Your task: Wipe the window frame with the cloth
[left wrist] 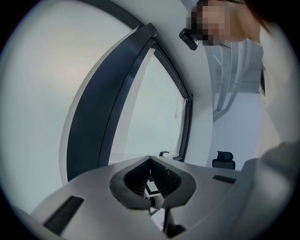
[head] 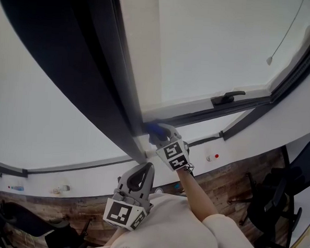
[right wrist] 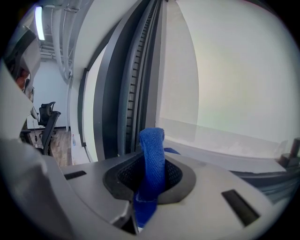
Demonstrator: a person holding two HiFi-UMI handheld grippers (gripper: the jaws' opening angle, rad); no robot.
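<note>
1. While the right gripper (head: 163, 134) reaches up to the window, its jaws are clamped on a folded blue cloth (head: 153, 129). A loop of it stands out past the tips.
2. The cloth sits at the low corner of the frame (head: 112, 87), where the dark upright meets the bottom rail (head: 208, 112). It looks to be touching the frame there, though the contact itself is too small to confirm.
3. The left gripper (head: 147, 166) hangs near the person's chest, back from the window. Its jaws are drawn together at the tips with nothing between them, and it has no part in the wiping.
4. Progress, as a judgement: wiping is under way at this corner.
   - No dust line or wet streak shows, so I cannot tell which stretches are already done.
   - The rail running right toward the handle (head: 227, 97) and the long upright rising to the far left both look like work to come.
5. Counts:
   - two grippers
   - one cloth
   - one handle on the rail
   - one pull cord (head: 269, 60) hanging at the far right
   - two panes, one on each side of the upright
   - one dark chair (head: 275, 207) on the floor at the near right
</note>
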